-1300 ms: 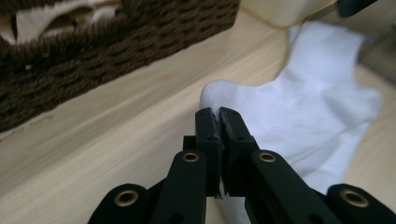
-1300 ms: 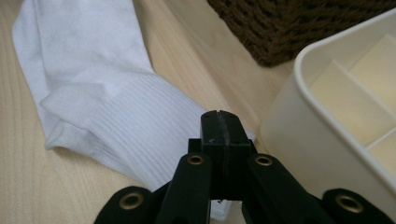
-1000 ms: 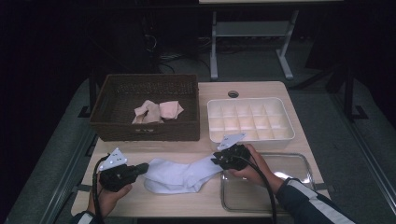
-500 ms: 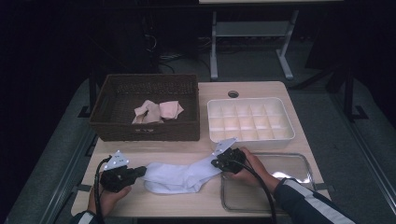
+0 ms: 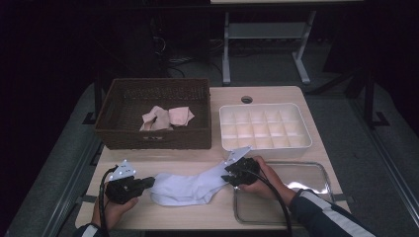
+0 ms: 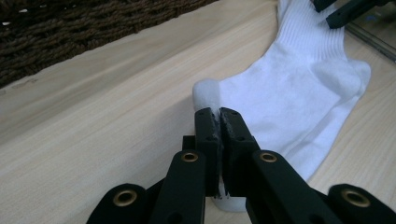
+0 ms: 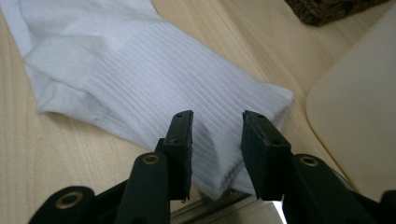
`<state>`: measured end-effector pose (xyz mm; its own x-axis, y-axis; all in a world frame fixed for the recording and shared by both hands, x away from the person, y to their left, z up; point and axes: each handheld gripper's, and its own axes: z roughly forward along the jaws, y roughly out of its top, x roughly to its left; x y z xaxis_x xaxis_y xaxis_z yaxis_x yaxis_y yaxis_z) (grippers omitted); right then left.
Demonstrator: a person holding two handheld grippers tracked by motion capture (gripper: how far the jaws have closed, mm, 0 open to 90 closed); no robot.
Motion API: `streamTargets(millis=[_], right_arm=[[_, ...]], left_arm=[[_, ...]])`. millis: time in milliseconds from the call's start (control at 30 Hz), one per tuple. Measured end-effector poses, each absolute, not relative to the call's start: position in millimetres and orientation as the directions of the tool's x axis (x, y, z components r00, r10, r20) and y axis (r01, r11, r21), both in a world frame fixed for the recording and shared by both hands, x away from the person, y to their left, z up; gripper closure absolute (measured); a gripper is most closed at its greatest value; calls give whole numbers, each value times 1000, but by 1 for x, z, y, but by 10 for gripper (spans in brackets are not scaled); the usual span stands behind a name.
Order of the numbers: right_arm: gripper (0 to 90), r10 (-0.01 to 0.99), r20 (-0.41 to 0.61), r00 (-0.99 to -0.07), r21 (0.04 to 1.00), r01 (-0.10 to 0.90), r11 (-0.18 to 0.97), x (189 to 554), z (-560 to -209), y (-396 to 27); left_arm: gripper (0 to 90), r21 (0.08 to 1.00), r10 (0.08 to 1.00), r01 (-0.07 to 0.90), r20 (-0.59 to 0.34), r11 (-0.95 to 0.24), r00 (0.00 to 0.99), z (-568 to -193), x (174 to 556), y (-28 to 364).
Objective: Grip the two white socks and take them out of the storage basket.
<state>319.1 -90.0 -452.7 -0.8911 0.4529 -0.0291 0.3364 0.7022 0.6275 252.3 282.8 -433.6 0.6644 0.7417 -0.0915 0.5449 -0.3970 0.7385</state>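
The wooden table (image 5: 276, 94) carries a brown wicker basket (image 5: 153, 136) at ten o'clock and a white compartment tray (image 5: 265, 128) at two o'clock. At its front edge lies a white sock (image 5: 190, 185), stretched flat between the two grippers, beside a clear tray (image 5: 316, 175) at four o'clock. The left gripper (image 5: 141, 185), at the sock's nine o'clock, is clamped tight on the toe end. The right gripper (image 5: 231, 173), at its two o'clock, has just been opening; its jaws stand apart above the ribbed cuff, not pressing it.
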Motion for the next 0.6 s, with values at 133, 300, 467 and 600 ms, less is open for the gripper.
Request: streamTargets(millis=[133,300,467,600], right_arm=[[766,428,-65,-901,621,299,725,315,-457,-85],[861,403,-131,-906,611,246,752,310,-456,-81],[878,433,-99,-896,659,267,703,310,-441,-88],[878,459,-93,-883,686,278,672,312,-427,-96]], left_arm=[[866,725,752,559,-85,-404,654,-438,255,286],[868,730,755,554,-80,-401,651,-436,255,288],[871,763,752,530,-89,-370,653,-426,252,289],[872,786,749,522,-117,-331,652,-419,247,289]])
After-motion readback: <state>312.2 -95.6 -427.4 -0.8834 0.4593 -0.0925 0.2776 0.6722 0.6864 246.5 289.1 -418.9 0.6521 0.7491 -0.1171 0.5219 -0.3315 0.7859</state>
